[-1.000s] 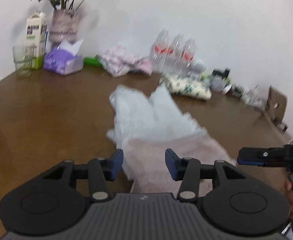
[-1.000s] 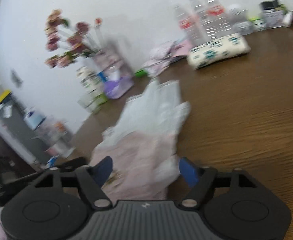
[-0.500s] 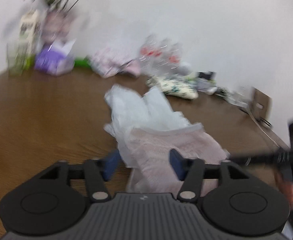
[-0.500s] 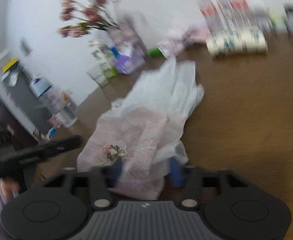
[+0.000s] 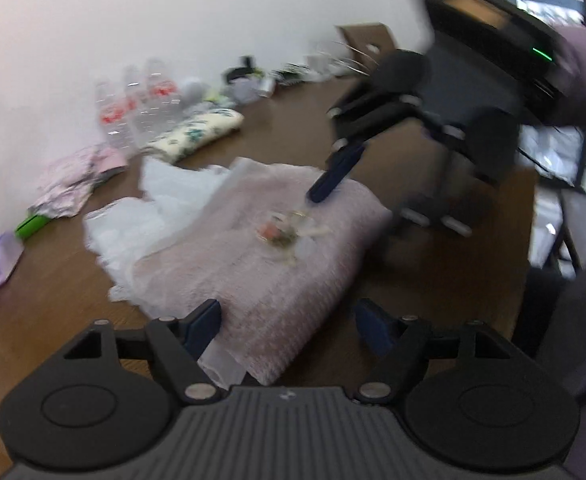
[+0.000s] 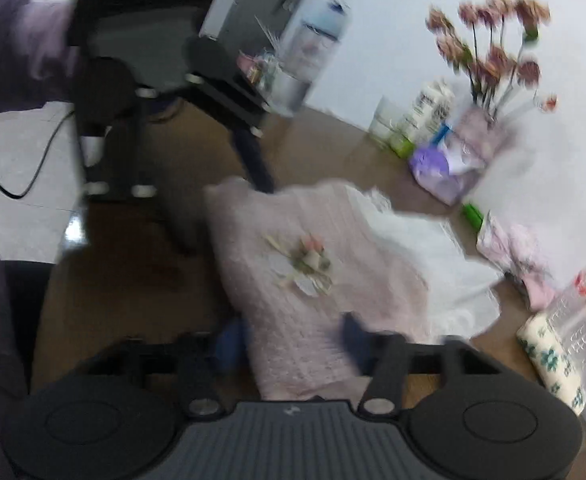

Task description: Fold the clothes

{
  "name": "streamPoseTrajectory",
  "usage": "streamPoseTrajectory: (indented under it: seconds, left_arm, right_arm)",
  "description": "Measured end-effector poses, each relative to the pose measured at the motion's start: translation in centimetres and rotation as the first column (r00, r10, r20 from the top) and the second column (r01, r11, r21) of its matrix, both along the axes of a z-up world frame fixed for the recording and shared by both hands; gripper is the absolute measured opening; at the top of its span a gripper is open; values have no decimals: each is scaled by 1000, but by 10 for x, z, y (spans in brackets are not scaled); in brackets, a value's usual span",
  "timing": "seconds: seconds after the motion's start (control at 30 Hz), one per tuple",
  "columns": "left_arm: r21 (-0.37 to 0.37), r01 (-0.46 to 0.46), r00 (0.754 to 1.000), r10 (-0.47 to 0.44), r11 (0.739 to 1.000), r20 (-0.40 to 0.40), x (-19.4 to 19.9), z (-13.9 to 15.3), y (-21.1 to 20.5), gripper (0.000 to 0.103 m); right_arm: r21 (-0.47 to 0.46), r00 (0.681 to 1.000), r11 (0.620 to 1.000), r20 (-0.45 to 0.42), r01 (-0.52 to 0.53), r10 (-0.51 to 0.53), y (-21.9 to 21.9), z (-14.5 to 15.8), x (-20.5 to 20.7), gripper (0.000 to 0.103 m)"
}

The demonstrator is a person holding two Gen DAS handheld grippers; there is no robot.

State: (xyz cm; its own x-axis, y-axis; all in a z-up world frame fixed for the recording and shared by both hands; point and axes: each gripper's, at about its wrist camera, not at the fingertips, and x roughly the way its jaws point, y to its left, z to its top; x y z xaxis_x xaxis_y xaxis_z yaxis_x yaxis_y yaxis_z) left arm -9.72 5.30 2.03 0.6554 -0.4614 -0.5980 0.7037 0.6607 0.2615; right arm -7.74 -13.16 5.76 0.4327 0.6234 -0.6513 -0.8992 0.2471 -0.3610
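one pink garment (image 5: pixel 269 264), three water bottles (image 5: pixel 137 112), two tongs spread wide.

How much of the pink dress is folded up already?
Partly done: the pink dress lies on the wooden table as a compact bundle, flower trim on top. In hand: left gripper and right gripper, both open, sit at opposite edges of it. Left: the white tulle skirt sticks out unfolded.

Wrist views face across, seemingly sharing garment (image 5: pixel 253 240).
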Motion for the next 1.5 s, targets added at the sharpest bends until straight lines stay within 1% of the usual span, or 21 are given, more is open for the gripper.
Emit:
streamPoseTrajectory:
  seconds: [0.13, 0.2, 0.37, 0.4, 0.47, 0.5, 0.53, 0.57, 0.63, 0.7, 0.73, 0.77, 0.83, 0.9, 1.03, 1.23, 1.3, 1.33, 1.4, 1.47, 1.5]
  left_arm:
    - [124, 29, 985, -49, 992, 164, -10, -12, -12, 92]
    - [177, 92, 966, -131, 980, 224, -16, -17, -15, 92]
    - [231, 188, 941, -243, 954, 234, -14, -14, -13, 89]
    - [239, 207, 938, -262, 949, 228, -13, -15, -11, 83]
    - [255, 243, 929, -300, 936, 215, -12, -17, -9, 56]
    - [234, 268, 934, -311, 934, 173, -10, -15, -7, 30]
    - [211, 292, 938, -323, 933, 129, -7, -12, -5, 20]
    - [155, 309, 941, -325, 938, 92, -4, -6, -3, 20]
    - [51, 311, 950, -312, 949, 10, 6, 5, 3, 16]
    - [-20, 304, 950, -305, 952, -61, 17, 13, 7, 15]
    - [-43, 303, 949, -306, 952, -79, 21, 16, 9, 15]
    - [-71, 305, 944, -311, 950, -109, 27, 20, 10, 15]
    - [-128, 309, 930, -328, 942, -167, 40, 28, 12, 15]
    - [-178, 302, 907, -340, 937, -249, 57, 34, 13, 15]
    - [-255, 247, 882, -326, 935, -340, 80, 36, 15, 15]
    - [-375, 189, 821, -356, 908, -447, 106, 45, 22, 15]
    - [-397, 200, 800, -383, 896, -462, 109, 47, 25, 15]
    - [-406, 203, 784, -397, 891, -477, 113, 45, 25, 15]
    - [-425, 199, 749, -417, 883, -515, 119, 40, 24, 15]
    - [-441, 145, 759, -386, 886, -525, 123, 36, 30, 17]
    - [-448, 118, 763, -369, 886, -530, 125, 35, 34, 22]
  right_arm:
    - [26, 992, 999, -124, 22, -19, 0, 12, 19, 16]
    - [53, 985, 998, -174, 20, -11, -5, 22, 25, 14]
    - [133, 943, 991, -329, -11, 55, -27, 42, 37, 13]
    - [145, 932, 989, -356, -19, 70, -34, 44, 36, 13]
    - [177, 900, 984, -424, -25, 99, -46, 47, 36, 13]
    - [197, 882, 980, -460, -15, 106, -52, 49, 36, 13]
    - [214, 866, 977, -488, -4, 111, -58, 51, 35, 13]
    - [219, 874, 976, -475, 3, 104, -61, 53, 30, 14]
    - [228, 888, 974, -450, 17, 90, -68, 58, 20, 28]
    - [260, 919, 965, -386, 24, 81, -77, 63, 5, 86]
    - [282, 938, 959, -338, 20, 79, -81, 64, -4, 94]
    - [290, 955, 957, -283, 3, 83, -82, 61, -12, 95]
    - [295, 982, 955, -168, -33, 86, -81, 53, -28, 94]
    - [193, 999, 980, -2, -49, 51, -70, 34, -37, 93]
    - [89, 993, 992, 85, -91, 83, -62, 7, -47, 91]
    - [83, 973, 993, 220, -86, 65, -61, -4, -53, 91]
    - [72, 960, 993, 270, -93, 71, -60, -9, -47, 83]
    - [71, 965, 992, 247, -106, 85, -60, -10, -40, 74]
    - [68, 987, 988, 92, -138, 132, -59, -6, -22, 13]
    - [133, 971, 985, -194, -113, 137, -61, 2, 8, 15]
    - [181, 932, 980, -335, -80, 138, -64, 5, 23, 15]
